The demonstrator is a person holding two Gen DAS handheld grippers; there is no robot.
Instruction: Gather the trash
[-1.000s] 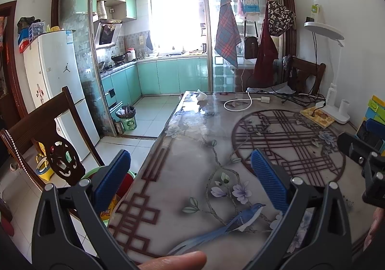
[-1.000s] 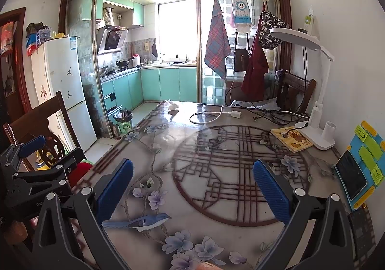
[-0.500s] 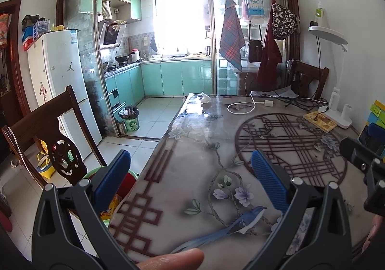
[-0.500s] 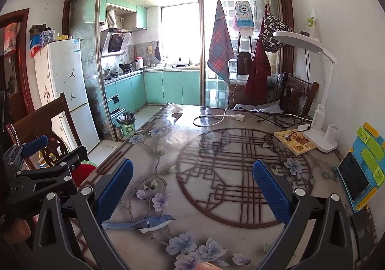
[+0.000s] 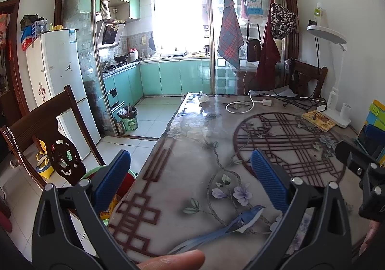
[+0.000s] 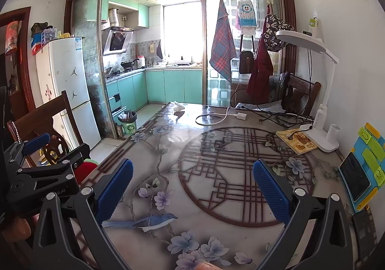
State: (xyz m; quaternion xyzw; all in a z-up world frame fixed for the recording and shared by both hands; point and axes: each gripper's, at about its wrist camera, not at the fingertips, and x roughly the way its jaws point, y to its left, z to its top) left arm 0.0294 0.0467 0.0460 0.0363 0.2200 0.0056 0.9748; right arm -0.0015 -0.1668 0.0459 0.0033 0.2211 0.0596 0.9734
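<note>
A crumpled white tissue (image 5: 204,97) lies at the far left corner of the patterned table (image 5: 192,149); it also shows in the right wrist view (image 6: 177,106). A small green trash bin (image 5: 128,119) stands on the kitchen floor beyond the table, also in the right wrist view (image 6: 127,122). My left gripper (image 5: 190,173) is open and empty above the table's near left edge. My right gripper (image 6: 192,181) is open and empty above the near table. Both are far from the tissue.
A white charger cable (image 6: 216,118), black cables (image 6: 276,116), a yellow book (image 6: 297,141), a white desk lamp (image 6: 322,125) and a blue-yellow phone stand (image 6: 363,169) sit on the table's right. A wooden chair (image 5: 48,130) stands left, with a red-green bin (image 5: 120,183) beside it.
Both grippers have risen and tilted slightly, so the views show a bit more of the room. Jaws stay open. Nothing on the table has moved.
</note>
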